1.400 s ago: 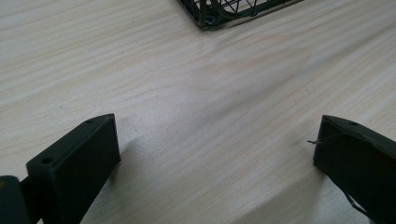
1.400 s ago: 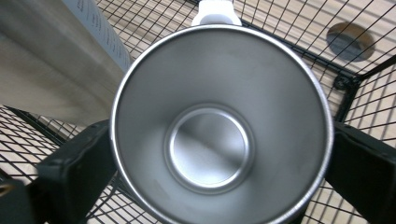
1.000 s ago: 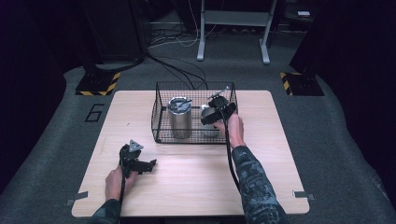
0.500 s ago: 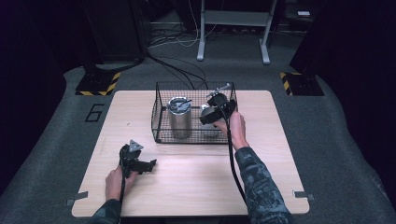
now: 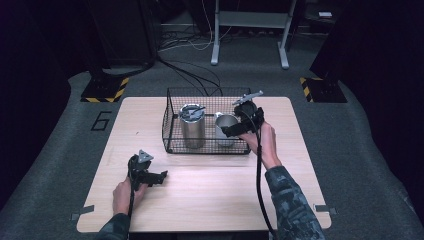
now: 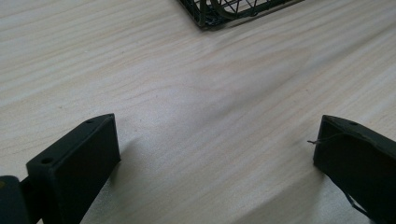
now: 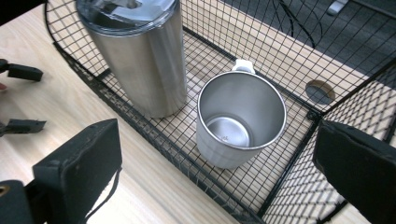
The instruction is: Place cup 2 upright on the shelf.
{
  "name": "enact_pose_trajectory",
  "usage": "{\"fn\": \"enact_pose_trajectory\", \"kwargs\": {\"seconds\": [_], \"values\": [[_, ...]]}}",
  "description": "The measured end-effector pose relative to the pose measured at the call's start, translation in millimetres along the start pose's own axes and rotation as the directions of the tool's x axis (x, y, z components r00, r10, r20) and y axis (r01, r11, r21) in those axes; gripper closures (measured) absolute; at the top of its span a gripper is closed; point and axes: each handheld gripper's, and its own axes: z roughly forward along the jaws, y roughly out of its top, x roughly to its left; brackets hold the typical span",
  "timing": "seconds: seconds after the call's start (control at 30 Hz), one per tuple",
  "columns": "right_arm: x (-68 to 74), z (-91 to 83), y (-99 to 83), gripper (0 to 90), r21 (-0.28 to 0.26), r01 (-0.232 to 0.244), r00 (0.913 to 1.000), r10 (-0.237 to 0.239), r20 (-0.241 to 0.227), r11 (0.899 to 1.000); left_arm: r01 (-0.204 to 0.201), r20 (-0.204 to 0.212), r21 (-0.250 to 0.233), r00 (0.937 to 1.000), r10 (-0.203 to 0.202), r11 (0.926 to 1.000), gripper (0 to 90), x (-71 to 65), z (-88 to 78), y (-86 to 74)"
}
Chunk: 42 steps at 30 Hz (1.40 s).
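A black wire basket stands on the wooden table at its middle back. Inside it a tall steel tumbler with a lid stands at the left, and an open steel mug stands upright to its right. My right gripper hovers over the basket's right end, open. In the right gripper view the mug sits below and between the wide jaws, untouched, with the tumbler beside it. My left gripper rests open on the table at the front left, over bare wood.
The basket's near corner shows at the top of the left gripper view. The table has a round cable hole behind the basket. Black cables trail from both grippers. Dark floor, a stand and striped floor markers surround the table.
My right gripper has shifted slightly right and toward the person, leaving the mug more exposed in the basket. The left gripper has stayed put.
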Motion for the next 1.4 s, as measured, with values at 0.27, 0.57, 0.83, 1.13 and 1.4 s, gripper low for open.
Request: {"fn": "enact_pose_trajectory", "kwargs": {"seconds": [0.27, 0.57, 0.83, 1.13, 1.4], "values": [[10.5, -30.2, -11.1, 0.4, -0.043, 0.036, 0.9993, -0.036, 0.001, 0.998, -0.002, -0.001, 0.000, 1.0000, 0.002, 1.0000, 0.2, 0.1, 0.0, 0.0], [12.5, -58.1, -35.9, 0.0, -0.072, 0.039, 0.9991, -0.038, 0.020, 0.997, -0.001, -0.001, 0.000, 1.0000, 0.001, 1.0000, 0.2, 0.0, -0.1, 0.0], [-3.2, -72.4, -72.3, 0.0, -0.075, -0.009, 0.9982, 0.013, 0.059, 0.997, 0.000, -0.001, -0.001, 1.0000, 0.000, 1.0000, 0.3, -0.1, -0.1, 0.0], [-23.5, -83.2, -123.0, 0.0, -0.072, -0.093, 0.9896, 0.100, 0.103, 0.993, -0.001, -0.001, 0.000, 1.0000, 0.001, 1.0000, 0.3, -0.1, -0.1, 0.0], [-39.3, -80.8, -176.0, 0.0, -0.070, -0.189, 0.9683, 0.198, 0.153, 0.979, 0.000, -0.001, -0.001, 1.0000, 0.000, 1.0000, 0.2, -0.1, 0.0, 0.0]]}}
